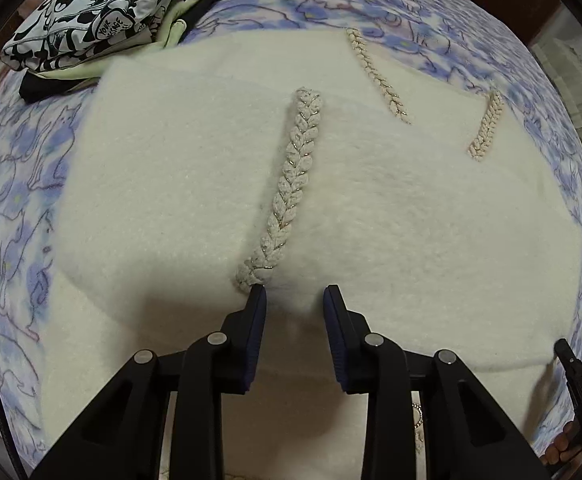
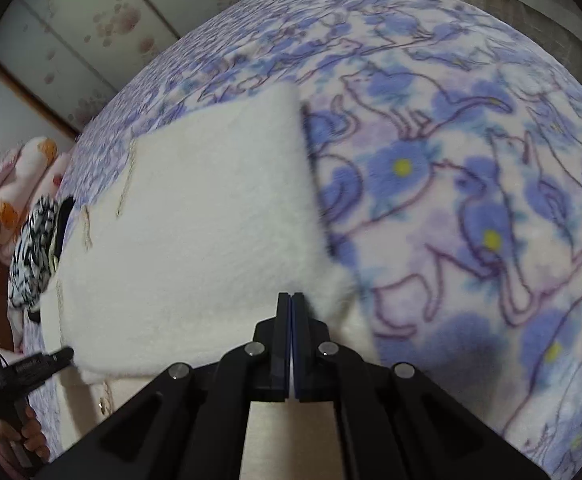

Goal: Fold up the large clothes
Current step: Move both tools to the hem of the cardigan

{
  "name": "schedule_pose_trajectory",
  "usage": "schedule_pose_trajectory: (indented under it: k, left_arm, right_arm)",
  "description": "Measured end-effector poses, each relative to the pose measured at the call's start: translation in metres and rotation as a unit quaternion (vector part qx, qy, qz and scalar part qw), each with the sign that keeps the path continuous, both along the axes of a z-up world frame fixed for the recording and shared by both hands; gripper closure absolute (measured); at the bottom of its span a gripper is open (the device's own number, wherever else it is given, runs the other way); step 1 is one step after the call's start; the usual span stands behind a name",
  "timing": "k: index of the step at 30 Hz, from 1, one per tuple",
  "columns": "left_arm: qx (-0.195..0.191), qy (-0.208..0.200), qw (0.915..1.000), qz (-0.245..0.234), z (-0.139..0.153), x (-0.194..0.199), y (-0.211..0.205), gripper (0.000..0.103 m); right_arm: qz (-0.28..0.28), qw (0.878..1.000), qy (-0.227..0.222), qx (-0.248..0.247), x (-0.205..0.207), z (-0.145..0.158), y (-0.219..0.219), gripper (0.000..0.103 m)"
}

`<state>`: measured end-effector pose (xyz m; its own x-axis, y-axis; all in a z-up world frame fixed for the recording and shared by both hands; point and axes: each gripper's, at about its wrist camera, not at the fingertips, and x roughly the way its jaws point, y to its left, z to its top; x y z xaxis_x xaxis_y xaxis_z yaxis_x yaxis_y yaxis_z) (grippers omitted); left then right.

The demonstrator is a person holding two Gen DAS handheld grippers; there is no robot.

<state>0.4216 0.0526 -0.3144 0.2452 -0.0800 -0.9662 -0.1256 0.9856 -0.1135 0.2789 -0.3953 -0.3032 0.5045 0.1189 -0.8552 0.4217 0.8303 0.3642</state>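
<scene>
My left tool [image 1: 295, 294] matte black, dark blue ribbed pads [image 1: 256, 336], round silver pivot pins, my right tool [image 2: 291, 300] alike, white "DAS" lettering, bare fingertips [image 2: 31, 432] on grip

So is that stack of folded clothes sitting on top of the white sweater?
No, the stack of folded clothes rests on the bedspread beside the white sweater.

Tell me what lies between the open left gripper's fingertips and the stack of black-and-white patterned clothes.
In the left wrist view, only the fluffy white garment with its long braided trim separates the left gripper from the stack.
</scene>
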Motion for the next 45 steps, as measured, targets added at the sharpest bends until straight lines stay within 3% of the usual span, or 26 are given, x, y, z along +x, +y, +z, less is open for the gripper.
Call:
schedule_pose_trajectory:
  k: [3,11,14,18,27,29,32,34,37,45]
  left_arm:
    - [-0.003,-0.013,0.9999,0.0,0.002,-0.005,0.001,0.074]
    - [-0.016,-0.026,0.9995,-0.001,0.024,-0.048,0.034,0.07]
    - [-0.014,-0.042,0.999,-0.008,0.04,-0.079,0.061,0.057]
    - [0.002,-0.075,0.9972,-0.006,0.072,-0.132,0.113,0.044]
    - [0.023,-0.118,0.9926,0.017,0.119,-0.241,0.222,0.032]
    - [0.019,-0.11,0.9935,0.018,0.118,-0.258,0.233,0.032]
    - [0.008,-0.086,0.996,0.021,0.107,-0.284,0.247,0.031]
    - [0.001,-0.059,0.998,0.02,0.095,-0.295,0.248,0.031]
    - [-0.012,-0.007,0.9998,0.015,0.073,-0.311,0.246,0.031]
    - [-0.038,0.095,0.9947,0.007,0.022,-0.336,0.239,0.031]
  right_arm:
    - [-0.033,0.999,-0.012,0.022,-0.009,0.003,-0.007,0.103]
    - [-0.082,0.996,-0.027,0.005,-0.057,0.03,0.004,0.1]
    - [-0.089,0.996,-0.029,-0.015,-0.086,0.042,0.021,0.1]
    - [-0.109,0.994,-0.03,-0.004,-0.132,0.059,0.045,0.1]
    - [-0.12,0.992,-0.029,-0.034,-0.221,0.084,0.095,0.1]
    - [-0.122,0.992,-0.025,-0.031,-0.238,0.086,0.101,0.095]
    - [-0.132,0.99,-0.027,-0.032,-0.261,0.088,0.103,0.078]
    - [-0.137,0.99,-0.028,-0.035,-0.273,0.087,0.104,0.074]
    - [-0.144,0.989,-0.01,-0.033,-0.286,0.077,0.099,0.06]
    - [-0.177,0.982,0.054,-0.033,-0.314,0.04,0.078,0.038]
